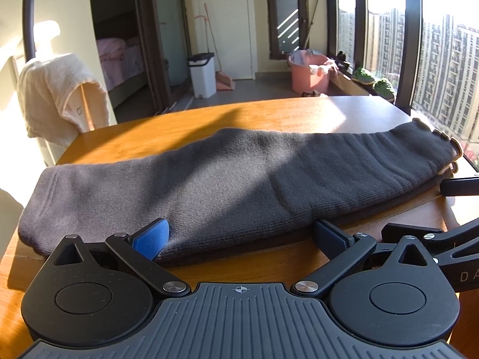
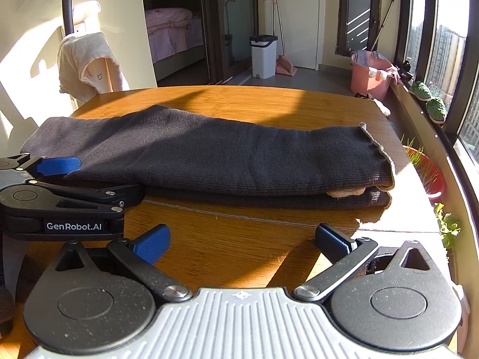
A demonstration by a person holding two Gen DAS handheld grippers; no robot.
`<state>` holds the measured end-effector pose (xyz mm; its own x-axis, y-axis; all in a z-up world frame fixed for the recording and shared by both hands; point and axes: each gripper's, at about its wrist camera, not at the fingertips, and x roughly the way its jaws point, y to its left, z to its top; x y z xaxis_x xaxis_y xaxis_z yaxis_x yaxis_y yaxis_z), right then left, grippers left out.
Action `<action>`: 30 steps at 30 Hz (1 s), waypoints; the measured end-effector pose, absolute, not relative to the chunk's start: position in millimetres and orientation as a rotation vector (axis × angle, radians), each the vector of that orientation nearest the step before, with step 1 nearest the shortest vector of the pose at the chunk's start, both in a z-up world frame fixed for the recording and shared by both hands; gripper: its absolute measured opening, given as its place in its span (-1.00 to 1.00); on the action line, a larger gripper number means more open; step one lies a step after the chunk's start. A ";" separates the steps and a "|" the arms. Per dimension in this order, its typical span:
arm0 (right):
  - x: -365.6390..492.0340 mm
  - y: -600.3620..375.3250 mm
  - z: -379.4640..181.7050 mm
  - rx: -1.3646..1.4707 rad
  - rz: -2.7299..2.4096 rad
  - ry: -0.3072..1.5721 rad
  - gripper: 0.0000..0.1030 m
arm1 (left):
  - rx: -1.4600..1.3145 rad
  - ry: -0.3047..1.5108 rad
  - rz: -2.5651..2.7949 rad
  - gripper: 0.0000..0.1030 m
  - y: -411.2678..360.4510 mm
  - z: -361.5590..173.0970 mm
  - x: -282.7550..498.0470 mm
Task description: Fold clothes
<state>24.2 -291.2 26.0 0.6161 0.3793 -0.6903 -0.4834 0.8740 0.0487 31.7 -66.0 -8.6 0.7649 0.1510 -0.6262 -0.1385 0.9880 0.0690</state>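
Note:
A dark grey knitted garment (image 1: 227, 179) lies folded in a long band across the wooden table (image 1: 269, 113); its scalloped hem points right. My left gripper (image 1: 242, 236) stands open at the garment's near edge, its blue pads right against the fold, nothing clamped. In the right wrist view the same garment (image 2: 209, 152) lies in two layers with a pale lining showing at the right end. My right gripper (image 2: 242, 243) stands open over bare table (image 2: 239, 104), short of the cloth. The left gripper (image 2: 89, 179) appears at the left, open at the garment's edge.
A chair with a cream towel (image 1: 57, 92) stands at the table's far left corner. Beyond are a white bin (image 1: 202, 74), a pink bucket (image 1: 308, 73) and windows on the right. The table's right edge (image 2: 419, 179) drops to potted plants (image 2: 428, 176).

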 end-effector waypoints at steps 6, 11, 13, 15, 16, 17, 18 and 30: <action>16.5 -288.5 27.4 -0.176 0.518 0.786 1.00 | -0.021 0.701 0.103 1.00 -58.5 -4.0 20.1; 23.3 -316.1 46.9 -0.075 0.537 0.620 1.00 | -0.075 0.727 0.091 1.00 -52.5 0.3 16.3; 26.9 -328.1 56.2 -0.028 0.530 0.537 0.90 | -0.025 0.768 0.089 1.00 -60.2 2.4 16.6; 30.5 -340.2 65.5 0.018 0.522 0.454 0.47 | -0.029 0.791 0.053 1.00 -64.6 11.3 15.8; 42.1 -337.8 67.9 0.022 0.517 0.466 0.29 | -0.079 0.773 0.010 1.00 -63.1 19.4 13.9; 53.7 -335.4 70.2 0.025 0.512 0.478 0.17 | -0.125 0.730 -0.033 1.00 -61.9 30.0 12.7; 65.6 -334.2 67.8 0.050 0.516 0.513 0.11 | -0.140 0.680 -0.051 1.00 -62.3 40.9 13.5; 52.0 -359.1 28.7 0.174 0.557 0.686 -0.15 | -0.085 0.749 0.025 1.00 -60.1 -1.0 50.9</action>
